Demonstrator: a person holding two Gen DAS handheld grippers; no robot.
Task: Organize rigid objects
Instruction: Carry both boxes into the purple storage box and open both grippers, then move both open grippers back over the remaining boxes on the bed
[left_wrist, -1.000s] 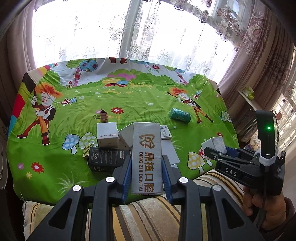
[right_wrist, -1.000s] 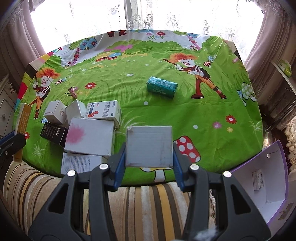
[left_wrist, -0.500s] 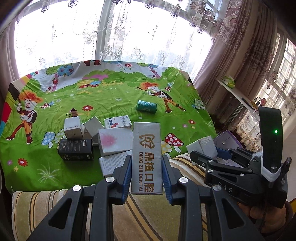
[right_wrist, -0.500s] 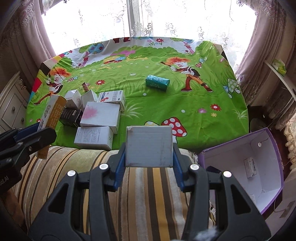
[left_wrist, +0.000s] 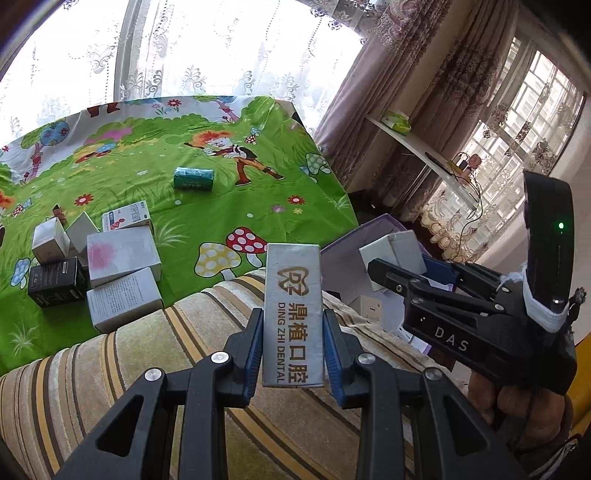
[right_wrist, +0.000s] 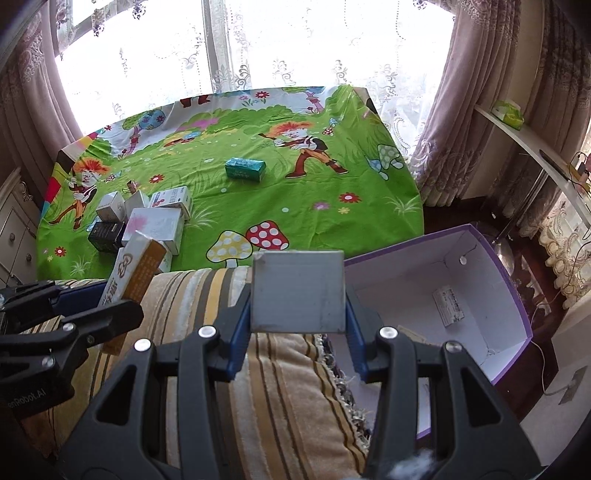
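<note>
My left gripper (left_wrist: 293, 345) is shut on a tall white dental box (left_wrist: 293, 314) with orange lettering, held over the striped cushion (left_wrist: 147, 369). The same dental box (right_wrist: 135, 269) shows at the left of the right wrist view. My right gripper (right_wrist: 297, 332) is shut on a grey square box (right_wrist: 297, 291), beside the open purple bin (right_wrist: 495, 258). That grey box (left_wrist: 393, 251) and the right gripper (left_wrist: 397, 273) appear at the right of the left wrist view. Several boxes (left_wrist: 122, 251) lie clustered on the green cartoon cloth (right_wrist: 295, 206), and a teal pack (right_wrist: 245, 169) lies alone mid-cloth.
The purple bin stands on the floor right of the table, white inside with a label (right_wrist: 448, 306) on its wall. A shelf (right_wrist: 535, 155) and curtains (right_wrist: 461, 110) lie to the right. A person's hand (left_wrist: 517, 402) holds the right gripper. A white cabinet (right_wrist: 14, 240) stands at the left.
Both grippers have swung right, away from the table, each keeping its box. The box cluster has slid left in view and the purple bin has come into view beside the grey box.
</note>
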